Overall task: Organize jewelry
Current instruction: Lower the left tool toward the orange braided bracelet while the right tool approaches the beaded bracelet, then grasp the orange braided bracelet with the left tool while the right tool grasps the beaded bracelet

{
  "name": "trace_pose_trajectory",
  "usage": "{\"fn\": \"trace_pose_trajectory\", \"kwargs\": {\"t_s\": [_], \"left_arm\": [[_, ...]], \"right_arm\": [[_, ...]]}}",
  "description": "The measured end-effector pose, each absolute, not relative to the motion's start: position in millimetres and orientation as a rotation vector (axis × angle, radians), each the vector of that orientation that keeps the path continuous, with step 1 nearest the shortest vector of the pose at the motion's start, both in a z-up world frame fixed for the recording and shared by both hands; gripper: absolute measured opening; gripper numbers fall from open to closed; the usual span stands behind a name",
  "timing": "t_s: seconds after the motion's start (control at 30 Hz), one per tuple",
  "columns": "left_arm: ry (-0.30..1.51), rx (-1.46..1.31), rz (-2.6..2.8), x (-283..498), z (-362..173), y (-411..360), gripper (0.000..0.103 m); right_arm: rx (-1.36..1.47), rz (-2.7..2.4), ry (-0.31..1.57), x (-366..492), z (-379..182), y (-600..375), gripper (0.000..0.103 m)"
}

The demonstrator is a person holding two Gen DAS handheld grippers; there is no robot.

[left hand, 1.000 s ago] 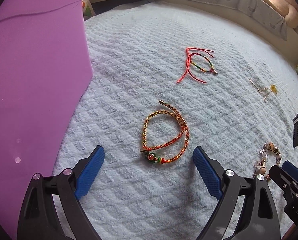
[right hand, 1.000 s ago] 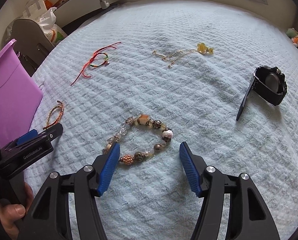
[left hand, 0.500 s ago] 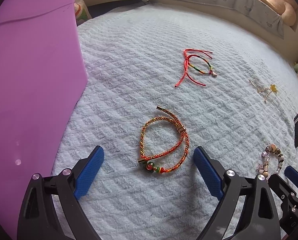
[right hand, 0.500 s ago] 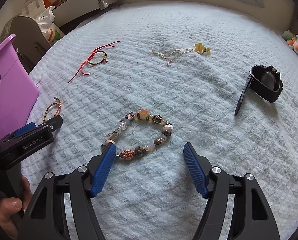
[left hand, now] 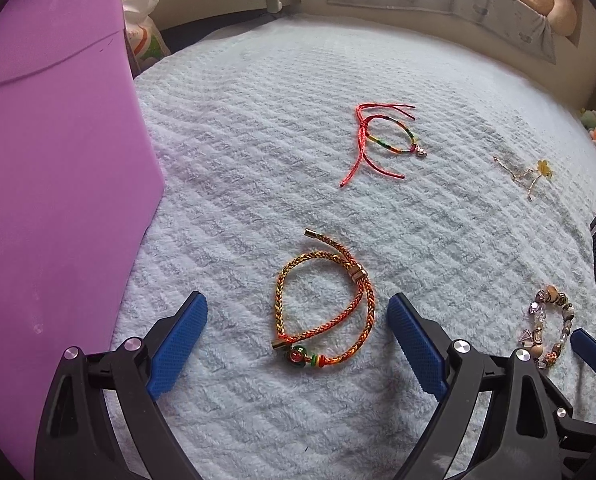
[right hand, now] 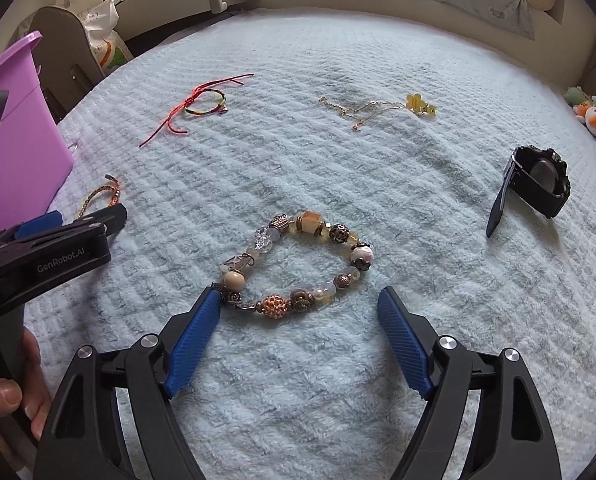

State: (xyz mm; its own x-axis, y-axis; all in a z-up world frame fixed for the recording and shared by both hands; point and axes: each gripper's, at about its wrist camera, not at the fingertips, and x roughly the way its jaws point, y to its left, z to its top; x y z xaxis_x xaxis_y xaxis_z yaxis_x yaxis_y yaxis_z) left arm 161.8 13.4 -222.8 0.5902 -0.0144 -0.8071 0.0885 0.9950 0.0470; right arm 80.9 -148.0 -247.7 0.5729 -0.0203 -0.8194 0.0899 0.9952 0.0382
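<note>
An orange braided bracelet (left hand: 363, 308) with a green and red bead lies on the white blanket (left hand: 258, 160), its near half between the fingers of my open left gripper (left hand: 298, 308), untouched. A beaded bracelet (right hand: 339, 233) lies just ahead of my right gripper (right hand: 299, 298), whose jaws are opening. Its near beads sit between the blue pads; the left pad (right hand: 202, 320) is next to its end bead and nothing is gripped. In the left wrist view the beaded bracelet (left hand: 549, 328) shows at the right. A purple box (left hand: 50, 160) stands at the left.
Farther back lie a red string bracelet (right hand: 202, 106), a gold chain with a yellow flower (right hand: 377, 110) and a black watch (right hand: 537, 184). A hand (right hand: 2, 396) holds the left gripper (right hand: 46, 252) at the left edge. Soft toys (right hand: 593, 116) sit at the far right.
The right gripper's jaws have spread wider and it has eased down toward the beaded bracelet. The left gripper stays open over the braided bracelet, only slightly rolled.
</note>
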Motion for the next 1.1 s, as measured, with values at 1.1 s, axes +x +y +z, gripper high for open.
{"fn": "trace_pose_trajectory", "kwargs": {"t_s": [1.1], "left_arm": [[0.939,0.144,-0.146,168,-227,-1,0.065]], "right_arm": [[0.048,-0.105,0.938,104,-253,-143,0.078]]}}
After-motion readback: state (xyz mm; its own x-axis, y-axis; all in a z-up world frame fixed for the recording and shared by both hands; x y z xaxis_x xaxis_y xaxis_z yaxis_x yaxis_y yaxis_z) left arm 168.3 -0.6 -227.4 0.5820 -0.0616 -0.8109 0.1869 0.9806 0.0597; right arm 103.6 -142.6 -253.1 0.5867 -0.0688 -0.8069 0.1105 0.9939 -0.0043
